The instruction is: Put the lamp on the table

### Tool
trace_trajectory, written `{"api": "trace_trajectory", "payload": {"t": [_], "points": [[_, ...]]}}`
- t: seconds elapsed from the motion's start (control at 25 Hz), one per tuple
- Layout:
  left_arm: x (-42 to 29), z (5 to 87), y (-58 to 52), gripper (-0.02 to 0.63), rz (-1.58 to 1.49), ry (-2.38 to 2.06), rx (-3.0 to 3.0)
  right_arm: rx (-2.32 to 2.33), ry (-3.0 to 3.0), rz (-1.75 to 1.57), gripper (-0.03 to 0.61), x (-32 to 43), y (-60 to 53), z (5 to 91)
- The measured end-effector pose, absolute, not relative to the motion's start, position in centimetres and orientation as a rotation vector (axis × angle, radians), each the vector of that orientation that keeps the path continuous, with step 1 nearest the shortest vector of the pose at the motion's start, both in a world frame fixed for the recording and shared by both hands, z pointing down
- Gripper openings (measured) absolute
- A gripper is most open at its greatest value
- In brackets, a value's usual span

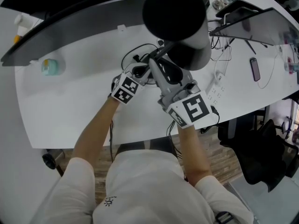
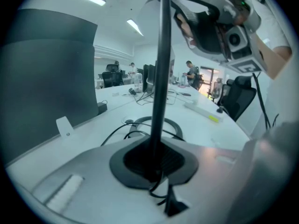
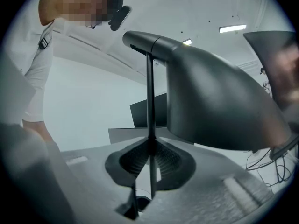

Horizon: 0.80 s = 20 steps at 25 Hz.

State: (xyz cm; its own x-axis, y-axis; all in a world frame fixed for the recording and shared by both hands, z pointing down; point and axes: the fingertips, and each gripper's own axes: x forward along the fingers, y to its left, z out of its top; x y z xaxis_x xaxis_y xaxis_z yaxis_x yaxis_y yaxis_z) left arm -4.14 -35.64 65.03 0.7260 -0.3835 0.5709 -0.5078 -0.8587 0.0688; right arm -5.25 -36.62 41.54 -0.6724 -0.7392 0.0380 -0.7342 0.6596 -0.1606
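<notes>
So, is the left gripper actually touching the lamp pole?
Touching. The left gripper view shows the left gripper with its jaws closed on the thin black lamp pole, with no gap on either side.

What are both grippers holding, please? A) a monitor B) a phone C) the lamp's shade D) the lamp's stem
D: the thin black stem runs between the closed pads of the left gripper and, in its own view, of the right gripper.
</notes>
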Motion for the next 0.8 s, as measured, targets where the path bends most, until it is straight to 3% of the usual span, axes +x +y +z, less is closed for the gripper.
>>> {"api": "trace_trajectory", "payload": {"t": [0.8], "points": [[-5.5,66.1,-36.8,0.026,0.835,-0.696,2.692,-1.316,2.863,-0.181,0.034,-7.7,-36.8,42.4]]}}
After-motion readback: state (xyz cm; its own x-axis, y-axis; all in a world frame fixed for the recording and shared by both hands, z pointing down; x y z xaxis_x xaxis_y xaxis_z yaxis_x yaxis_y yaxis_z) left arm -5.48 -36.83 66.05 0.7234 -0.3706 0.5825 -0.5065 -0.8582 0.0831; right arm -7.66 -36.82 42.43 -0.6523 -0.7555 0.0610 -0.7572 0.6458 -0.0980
